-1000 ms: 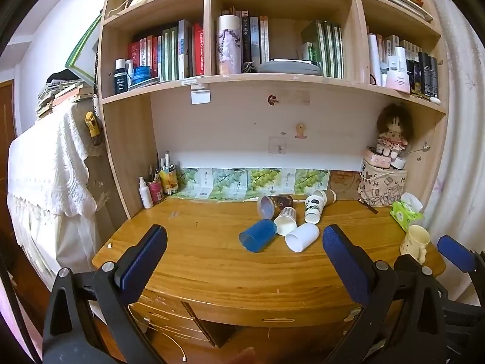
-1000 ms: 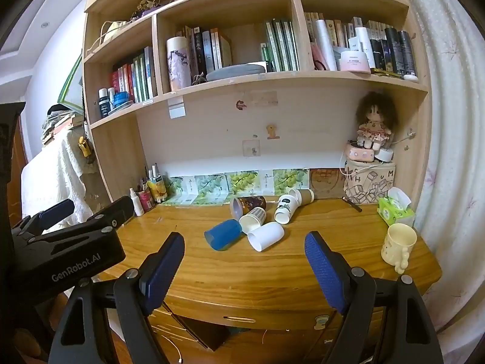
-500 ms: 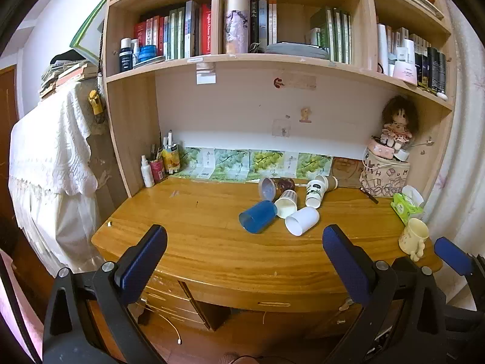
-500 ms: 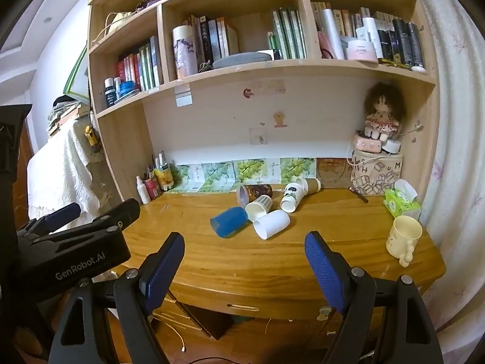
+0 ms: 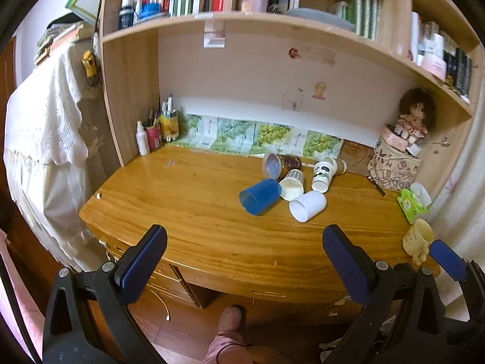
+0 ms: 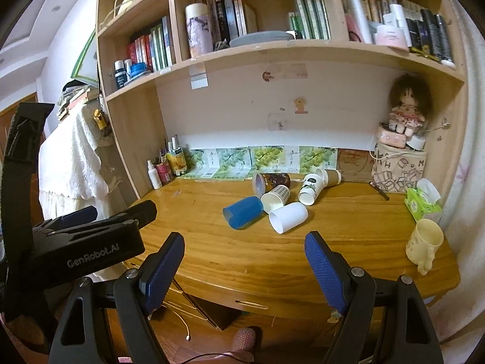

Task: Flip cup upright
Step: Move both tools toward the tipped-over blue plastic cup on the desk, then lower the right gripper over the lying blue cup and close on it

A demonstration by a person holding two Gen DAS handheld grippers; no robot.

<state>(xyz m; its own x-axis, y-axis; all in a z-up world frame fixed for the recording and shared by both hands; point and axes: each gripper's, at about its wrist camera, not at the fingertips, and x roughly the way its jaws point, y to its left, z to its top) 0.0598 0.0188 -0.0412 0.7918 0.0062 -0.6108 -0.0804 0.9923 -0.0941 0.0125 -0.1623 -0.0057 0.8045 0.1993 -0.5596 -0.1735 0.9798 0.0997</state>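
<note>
**Cups down, grippers waiting**

Six cups lie tipped over in a loose heap toward the back right of the desk [image 5: 194, 212]. The blue cup [image 5: 260, 196] lies nearest the front, its mouth facing out toward the desk edge. Just beside it lies the white cup [image 5: 308, 205], mouth also turned forward. Behind them the striped cup [image 5: 292, 184], the dark cup [image 5: 280, 164], the panda cup [image 5: 323, 174] and a brown cup [image 6: 330, 177] touch or nearly touch one another, which may make a clean grab awkward at the back.

The left gripper [image 5: 242, 268] hangs in front of the desk edge, jaws spread wide and holding nothing. The right gripper [image 6: 244, 268] is likewise spread and empty, well short of the heap. Both point at the pile, so I'd guess the approach has not really begun. Blue or white looks the easy first pick, being free at the front.

A cream mug [image 6: 424, 241] stands upright at the far right, near the edge, clear of the pile.
</note>
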